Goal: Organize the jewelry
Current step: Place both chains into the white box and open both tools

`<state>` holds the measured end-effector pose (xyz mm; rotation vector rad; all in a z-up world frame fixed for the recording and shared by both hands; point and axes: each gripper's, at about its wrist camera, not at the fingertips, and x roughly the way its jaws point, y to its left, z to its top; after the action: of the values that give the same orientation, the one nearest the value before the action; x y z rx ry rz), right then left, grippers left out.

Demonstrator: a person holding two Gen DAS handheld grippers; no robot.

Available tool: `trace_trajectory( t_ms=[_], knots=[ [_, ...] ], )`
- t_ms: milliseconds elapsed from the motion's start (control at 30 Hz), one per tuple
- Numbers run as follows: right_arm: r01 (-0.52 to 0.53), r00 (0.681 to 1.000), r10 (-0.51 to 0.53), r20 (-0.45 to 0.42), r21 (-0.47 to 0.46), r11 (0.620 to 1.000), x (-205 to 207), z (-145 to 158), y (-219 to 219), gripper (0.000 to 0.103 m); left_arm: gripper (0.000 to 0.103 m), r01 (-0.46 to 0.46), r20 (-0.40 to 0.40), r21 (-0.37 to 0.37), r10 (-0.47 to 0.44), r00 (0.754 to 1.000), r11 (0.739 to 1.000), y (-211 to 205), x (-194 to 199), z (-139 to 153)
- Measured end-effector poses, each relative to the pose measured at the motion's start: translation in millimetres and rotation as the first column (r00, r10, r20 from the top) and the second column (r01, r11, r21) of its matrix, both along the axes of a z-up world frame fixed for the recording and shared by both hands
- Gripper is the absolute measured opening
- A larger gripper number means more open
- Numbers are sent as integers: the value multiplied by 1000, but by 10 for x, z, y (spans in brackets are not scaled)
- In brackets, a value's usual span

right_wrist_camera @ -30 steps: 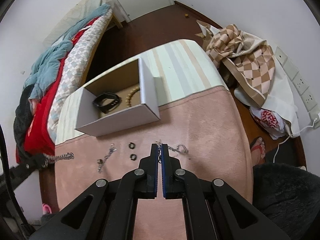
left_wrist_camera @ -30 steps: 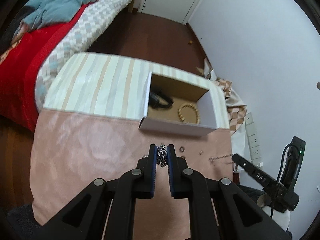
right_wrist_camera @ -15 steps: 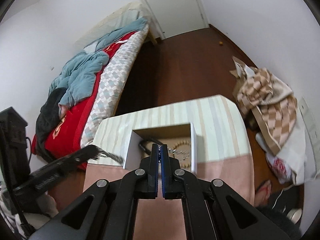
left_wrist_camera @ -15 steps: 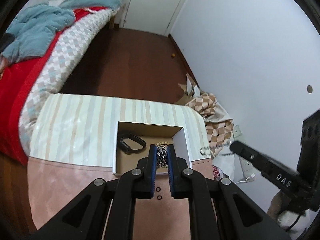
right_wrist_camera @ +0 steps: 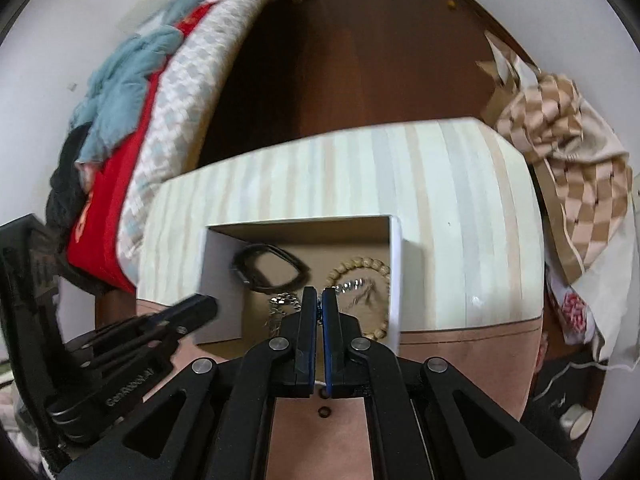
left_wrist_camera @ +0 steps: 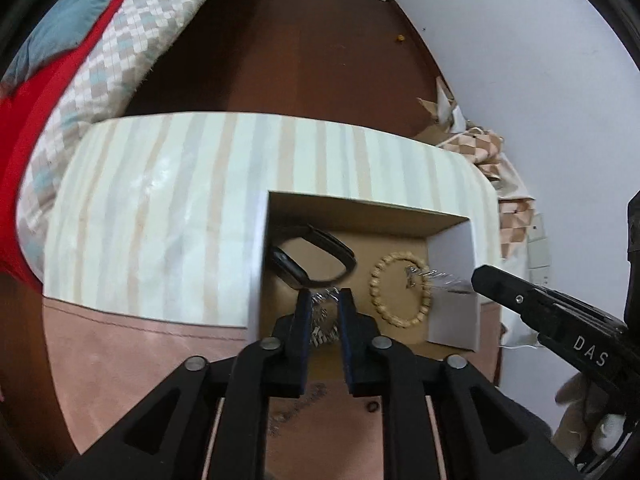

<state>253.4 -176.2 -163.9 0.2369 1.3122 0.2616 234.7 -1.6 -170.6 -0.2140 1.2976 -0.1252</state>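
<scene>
A white cardboard box (left_wrist_camera: 452, 320) (right_wrist_camera: 222, 280) sits on the table and holds a black band (left_wrist_camera: 308, 256) (right_wrist_camera: 268, 268) and a wooden bead bracelet (left_wrist_camera: 400, 292) (right_wrist_camera: 360, 272). My left gripper (left_wrist_camera: 325, 300) is shut on a chunky silver chain bracelet (left_wrist_camera: 322, 320) over the box's near left part; it also shows in the right wrist view (right_wrist_camera: 280, 312). My right gripper (right_wrist_camera: 319, 300) is shut on a thin silver chain (right_wrist_camera: 356, 286) that hangs over the bead bracelet; the chain also shows in the left wrist view (left_wrist_camera: 432, 276).
The table has a striped cloth (left_wrist_camera: 180, 208) at the back and a pink mat (left_wrist_camera: 132, 364) in front. Small dark rings (right_wrist_camera: 323, 400) (left_wrist_camera: 372, 407) lie on the mat. A bed (right_wrist_camera: 132, 92) stands left, checked fabric (right_wrist_camera: 568, 168) right.
Both grippers have carried their chains from the pink mat to over the box and come down close to it. Each still holds its chain.
</scene>
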Motion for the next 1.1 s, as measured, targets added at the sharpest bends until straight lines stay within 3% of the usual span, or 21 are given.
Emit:
trace_trajectory(
  t_ms=[33,67,100,200,267,300,400,500,800,1100],
  knots=[
    [1,1000,-1,-6,-5,1000,7,-30,-14,11,36,-6,9,24,6,1000,1000,6,0,20],
    [2,1000,-2,-10,-8,1000,-3,-44,-21,23,62,-10,19,36,9,1000,999,9,-4,38],
    [7,1000,-7,-13,-10,1000,-13,-57,-47,38,75,-17,40,47,15,999,999,20,-19,70],
    [7,1000,-6,11,-59,998,-83,-20,-51,52,78,-25,74,113,16,997,993,34,-35,109],
    [5,999,-1,37,-124,992,-141,11,-39,58,91,-25,78,166,12,997,986,18,-30,85],
    [0,999,8,52,-165,986,-173,30,-13,68,97,-25,86,191,9,996,981,12,-58,81],
    [2,996,24,88,-280,960,-293,50,22,91,101,-37,106,243,11,994,969,13,-108,68],
    [13,994,28,106,-368,930,-383,32,59,98,102,-46,115,285,14,993,958,24,-168,69],
    [69,987,-4,160,-403,913,-678,163,73,100,102,-74,172,282,25,985,957,58,-438,303],
    [148,959,-37,282,-382,912,-1068,699,47,100,102,-102,288,268,22,957,958,37,-821,845]
  ],
)
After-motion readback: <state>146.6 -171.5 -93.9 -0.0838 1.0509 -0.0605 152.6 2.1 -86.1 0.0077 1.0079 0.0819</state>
